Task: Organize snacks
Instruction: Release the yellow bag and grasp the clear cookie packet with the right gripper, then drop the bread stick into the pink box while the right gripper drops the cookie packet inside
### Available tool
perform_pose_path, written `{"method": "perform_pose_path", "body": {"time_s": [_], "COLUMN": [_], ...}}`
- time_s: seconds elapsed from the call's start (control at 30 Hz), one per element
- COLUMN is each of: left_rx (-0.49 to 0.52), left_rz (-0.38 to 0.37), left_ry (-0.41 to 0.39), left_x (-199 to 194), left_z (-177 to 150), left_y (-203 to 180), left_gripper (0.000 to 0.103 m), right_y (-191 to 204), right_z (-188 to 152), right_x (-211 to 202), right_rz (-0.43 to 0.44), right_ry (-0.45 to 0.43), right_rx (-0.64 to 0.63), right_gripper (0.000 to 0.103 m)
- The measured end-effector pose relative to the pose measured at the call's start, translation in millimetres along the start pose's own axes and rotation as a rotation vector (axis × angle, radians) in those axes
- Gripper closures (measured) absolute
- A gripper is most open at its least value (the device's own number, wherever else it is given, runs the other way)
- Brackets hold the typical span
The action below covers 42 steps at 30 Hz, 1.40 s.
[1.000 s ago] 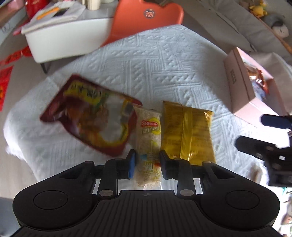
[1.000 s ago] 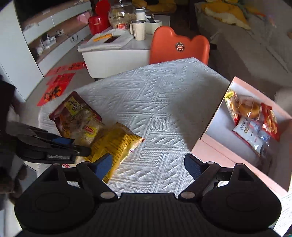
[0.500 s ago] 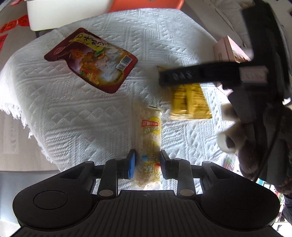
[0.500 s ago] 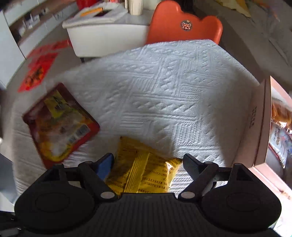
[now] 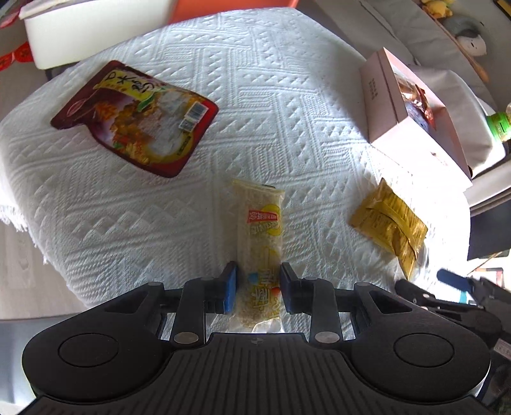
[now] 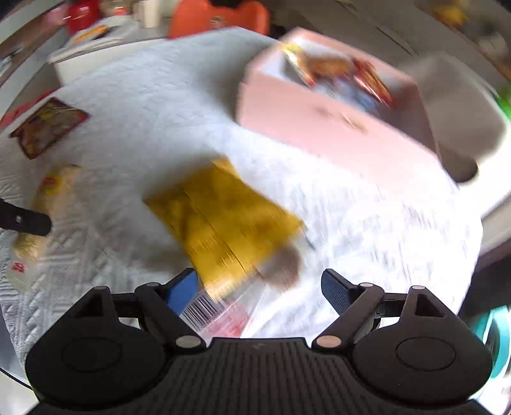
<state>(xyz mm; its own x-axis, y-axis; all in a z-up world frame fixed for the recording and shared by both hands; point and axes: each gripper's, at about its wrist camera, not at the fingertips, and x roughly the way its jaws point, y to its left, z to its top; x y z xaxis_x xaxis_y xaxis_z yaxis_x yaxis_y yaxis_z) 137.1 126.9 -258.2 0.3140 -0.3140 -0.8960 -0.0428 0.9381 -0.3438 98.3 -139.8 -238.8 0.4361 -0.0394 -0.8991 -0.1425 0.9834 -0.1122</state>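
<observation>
My left gripper (image 5: pixel 258 284) is shut on a pale rice-cracker packet (image 5: pixel 260 230) and holds it above the white tablecloth (image 5: pixel 255 95). A yellow snack bag (image 5: pixel 391 223) lies near the table's right edge, just in front of my right gripper (image 6: pixel 258 292), which is open with the bag (image 6: pixel 223 217) between and ahead of its fingers. A dark red noodle pouch (image 5: pixel 137 115) lies at the left. The pink box (image 5: pixel 412 105) with several snacks inside stands at the right. The right wrist view is blurred.
A white side table (image 5: pixel 80 28) and an orange chair (image 6: pixel 220 19) stand beyond the table's far edge. A green bottle (image 5: pixel 498 124) stands behind the box. The cloth's fringe edge (image 5: pixel 12 217) hangs at the left.
My left gripper has lifted the cracker packet off the table and pulled back. My right gripper has swung over to the yellow bag, which has shifted toward the right edge.
</observation>
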Motion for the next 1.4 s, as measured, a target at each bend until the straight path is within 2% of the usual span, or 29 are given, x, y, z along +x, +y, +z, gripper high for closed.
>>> {"method": "perform_pose_path", "body": {"time_s": [0.13, 0.3, 0.37, 0.4, 0.43, 0.5, 0.6, 0.73, 0.9, 1.03, 1.07, 1.17, 1.27, 1.33, 1.37, 1.4], "left_rx": [0.040, 0.017, -0.008, -0.015, -0.014, 0.006, 0.022, 0.039, 0.098, 0.105, 0.112, 0.179, 0.211, 0.207, 0.201, 0.177], "left_rz": [0.042, 0.100, 0.114, 0.119, 0.125, 0.154, 0.195, 0.149, 0.069, 0.000, -0.024, -0.082, -0.130, -0.193, -0.226, -0.228], "left_ry": [-0.007, -0.030, -0.038, -0.039, -0.037, -0.021, 0.025, 0.045, 0.030, -0.003, -0.034, -0.204, -0.365, -0.390, -0.377, -0.337], "left_x": [4, 5, 5, 5, 5, 7, 7, 0, -15, -30, -39, -77, -101, -94, -80, -65], "left_z": [2, -1, -3, -3, -3, -1, 0, -9, -18, -9, -3, 31, 82, 116, 131, 143], "left_y": [-14, -23, -24, -24, -25, -31, -44, -70, -119, -152, -161, -197, -225, -234, -236, -235], "left_gripper": [0.069, 0.069, 0.069, 0.069, 0.069, 0.069, 0.071, 0.071, 0.071, 0.071, 0.071, 0.071, 0.070, 0.070, 0.068, 0.067], "right_y": [-13, -11, -14, -17, -20, -18, -18, -26, -50, -72, -80, -100, -118, -126, -130, -134], "right_z": [-15, -2, 7, 11, 14, 17, 12, 4, 1, 8, 12, 20, 27, 31, 32, 33], "right_x": [2, 9, 14, 16, 15, 11, -1, -24, -48, -66, -72, -88, -98, -100, -101, -101], "right_rz": [0.016, 0.009, 0.000, 0.022, 0.053, 0.075, 0.108, 0.153, 0.177, 0.183, 0.187, 0.197, 0.208, 0.211, 0.214, 0.219], "right_ry": [0.002, -0.048, -0.054, -0.048, -0.039, -0.020, -0.002, 0.007, 0.007, -0.024, -0.038, -0.084, -0.117, -0.132, -0.136, -0.140], "right_rx": [0.138, 0.132, 0.123, 0.129, 0.134, 0.090, 0.042, 0.034, 0.031, 0.028, 0.033, 0.065, 0.106, 0.123, 0.128, 0.131], "right_gripper": [0.018, 0.020, 0.025, 0.035, 0.051, 0.063, 0.065, 0.065, 0.065, 0.065, 0.065, 0.065, 0.065, 0.065, 0.065, 0.065]}}
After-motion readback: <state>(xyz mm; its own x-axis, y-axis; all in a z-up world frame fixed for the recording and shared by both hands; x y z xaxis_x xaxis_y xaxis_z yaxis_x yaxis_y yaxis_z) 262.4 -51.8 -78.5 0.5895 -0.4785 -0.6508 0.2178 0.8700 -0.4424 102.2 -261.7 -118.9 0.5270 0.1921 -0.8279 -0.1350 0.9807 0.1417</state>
